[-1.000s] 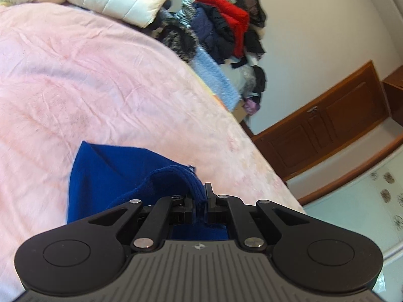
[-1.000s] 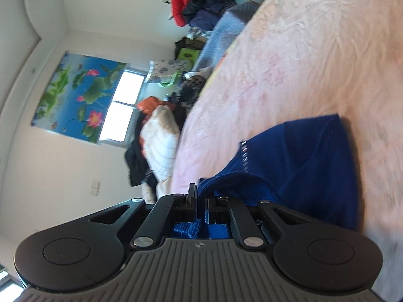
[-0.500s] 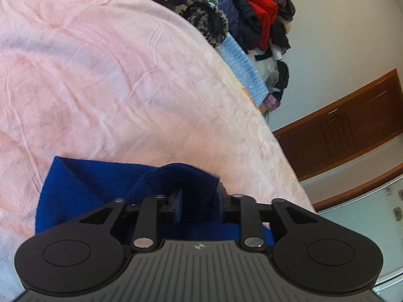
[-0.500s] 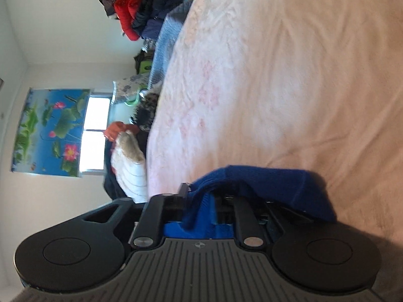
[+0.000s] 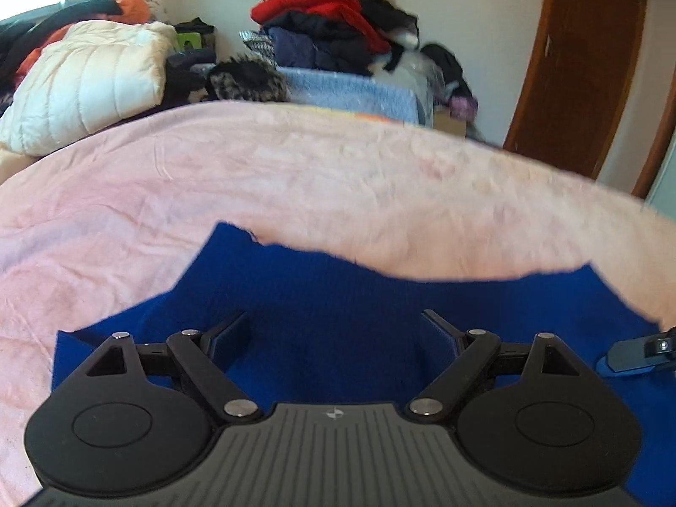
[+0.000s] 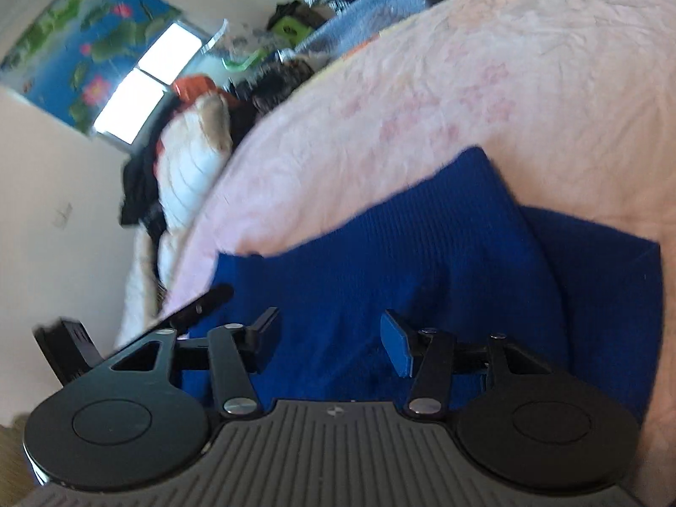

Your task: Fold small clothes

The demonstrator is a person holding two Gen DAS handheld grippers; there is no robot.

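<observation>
1. The blue knit garment (image 5: pixel 338 295) lay flat on the pink bedspread (image 5: pixel 295 169), near its close edge, well apart from the white puffy jacket (image 5: pixel 84 84) at the far side.
2. It looked deep royal blue, fine ribbed, doubled over with one layer's edge showing on top in the right wrist view.
3. My left gripper (image 5: pixel 333 333) had just been opening, jaws wide, nothing pinched, cloth just under them.
4. My right gripper (image 6: pixel 329 338) had also just been opening, about halfway, gripping nothing.
</observation>
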